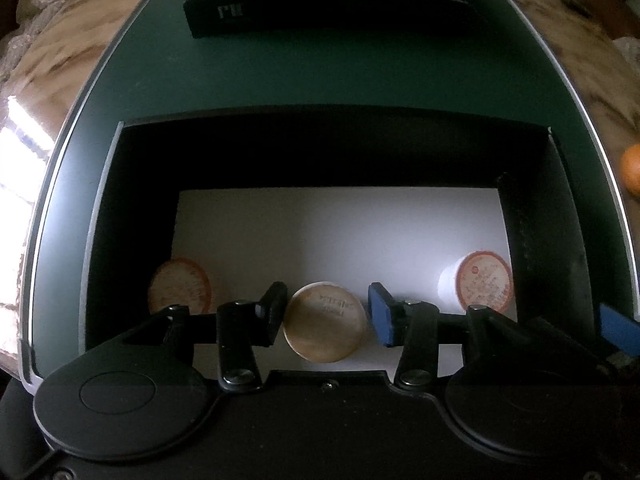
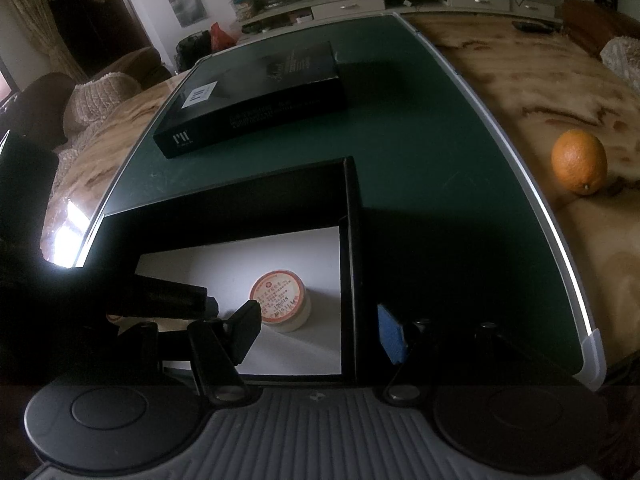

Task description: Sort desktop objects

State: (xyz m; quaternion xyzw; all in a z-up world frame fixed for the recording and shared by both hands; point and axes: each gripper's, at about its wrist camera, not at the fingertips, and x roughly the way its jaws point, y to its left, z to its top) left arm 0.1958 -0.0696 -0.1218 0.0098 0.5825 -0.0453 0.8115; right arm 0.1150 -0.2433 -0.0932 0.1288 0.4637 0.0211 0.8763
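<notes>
An open black box (image 1: 100,216) with a white floor sits on the green mat. Inside lie three small round tins. My left gripper (image 1: 326,320) hangs over the box with its jaws either side of the middle tin (image 1: 325,322), small gaps showing, so it is open. A second tin (image 1: 180,286) lies at the left and a third tin (image 1: 482,282) at the right. My right gripper (image 2: 320,330) is open and straddles the box's right wall (image 2: 350,264); the right-hand tin (image 2: 282,300) lies just inside it.
A flat black box lid (image 1: 320,4) lies farther back on the green mat (image 1: 360,76), also in the right wrist view (image 2: 256,96). An orange (image 2: 579,161) rests on the wooden table right of the mat. The mat's metal edge (image 2: 560,236) runs along the right.
</notes>
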